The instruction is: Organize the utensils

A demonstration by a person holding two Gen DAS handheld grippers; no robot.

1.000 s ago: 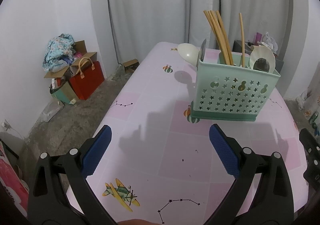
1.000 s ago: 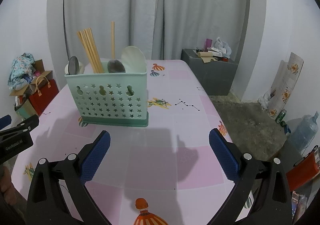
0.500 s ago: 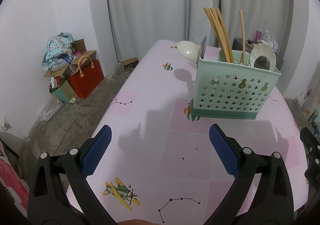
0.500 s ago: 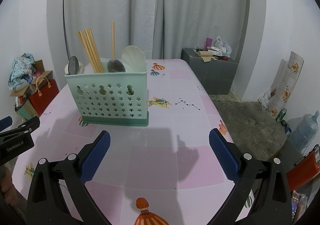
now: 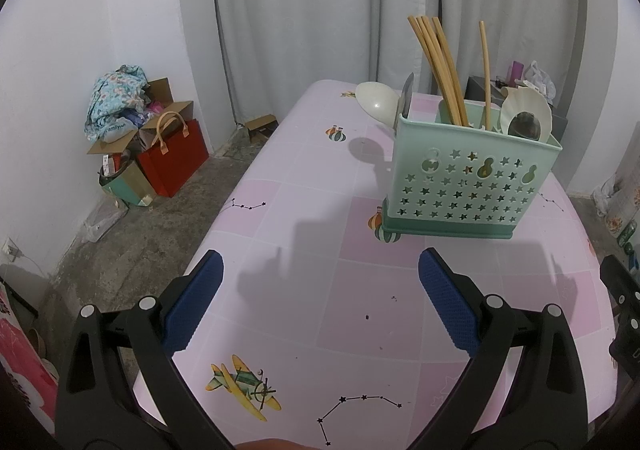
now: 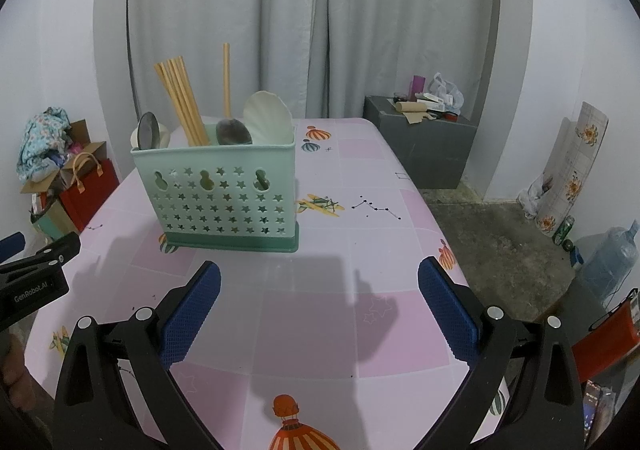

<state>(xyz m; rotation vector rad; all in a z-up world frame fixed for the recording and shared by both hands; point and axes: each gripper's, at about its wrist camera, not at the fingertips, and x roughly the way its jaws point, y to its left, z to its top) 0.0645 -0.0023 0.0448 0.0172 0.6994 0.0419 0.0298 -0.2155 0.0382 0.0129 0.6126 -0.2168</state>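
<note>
On table [image 5: 304, 290], holder [image 6: 216, 190] looks fully loaded; my left gripper [image 5: 320, 290] and right gripper [image 6: 319, 292] gape empty, so I'd just retreat.

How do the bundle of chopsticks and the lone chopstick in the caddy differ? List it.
1. The bundle of chopsticks is several sticks together; the lone chopstick is a single stick.
2. The bundle leans toward the caddy's left end; the lone one stands nearly upright.
3. The bundle sits left of the lone chopstick in the right wrist view.

Both are tan sticks rising above the rim of the green caddy.
</note>
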